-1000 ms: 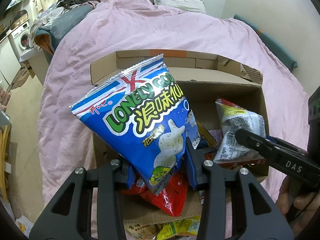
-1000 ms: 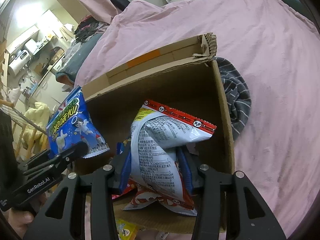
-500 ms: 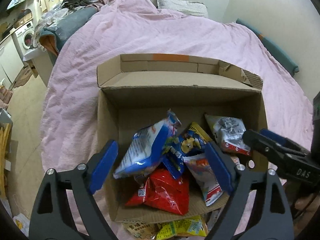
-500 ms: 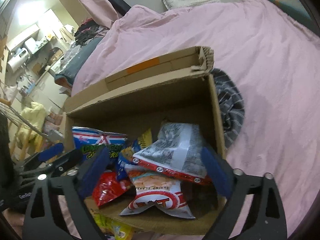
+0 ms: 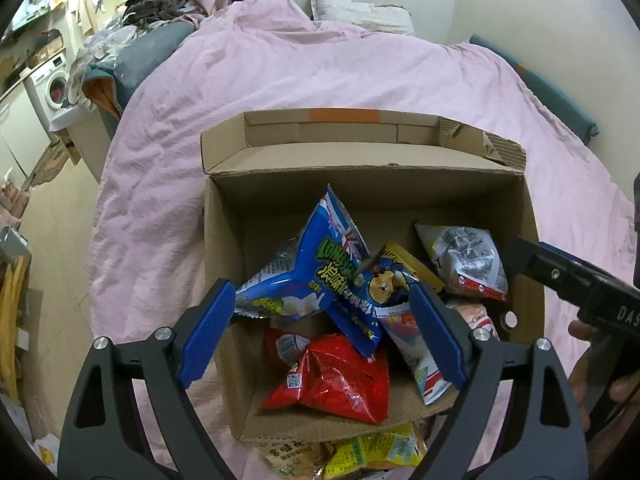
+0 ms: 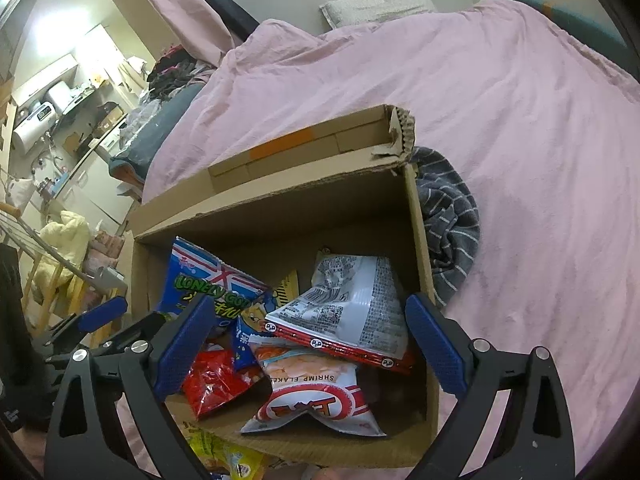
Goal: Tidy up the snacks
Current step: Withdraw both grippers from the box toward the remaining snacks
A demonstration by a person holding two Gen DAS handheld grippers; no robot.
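An open cardboard box (image 5: 360, 172) sits on a pink duvet and holds several snack bags. The blue Lonely God bag (image 5: 320, 276) leans in its left half on a red bag (image 5: 340, 376). A silver bag with a red edge (image 6: 352, 304) lies at the right on a shrimp flakes bag (image 6: 312, 396). My left gripper (image 5: 320, 294) hovers open above the blue bag, with nothing between its pads. My right gripper (image 6: 310, 304) hangs open over the silver bag, holding nothing. In the right wrist view the blue bag (image 6: 208, 284) stands at the box's left.
A grey striped cloth (image 6: 448, 232) lies against the box's right wall. Yellow snack packs (image 5: 372, 452) lie on the duvet (image 5: 280, 80) in front of the box. A person's hand (image 5: 580, 376) holds the right tool. The bed's left edge drops to the floor beside a washing machine (image 5: 52, 84).
Both grippers opened. The blue bag dropped from the left gripper into the box, and the silver bag dropped from the right gripper onto the shrimp flakes bag.
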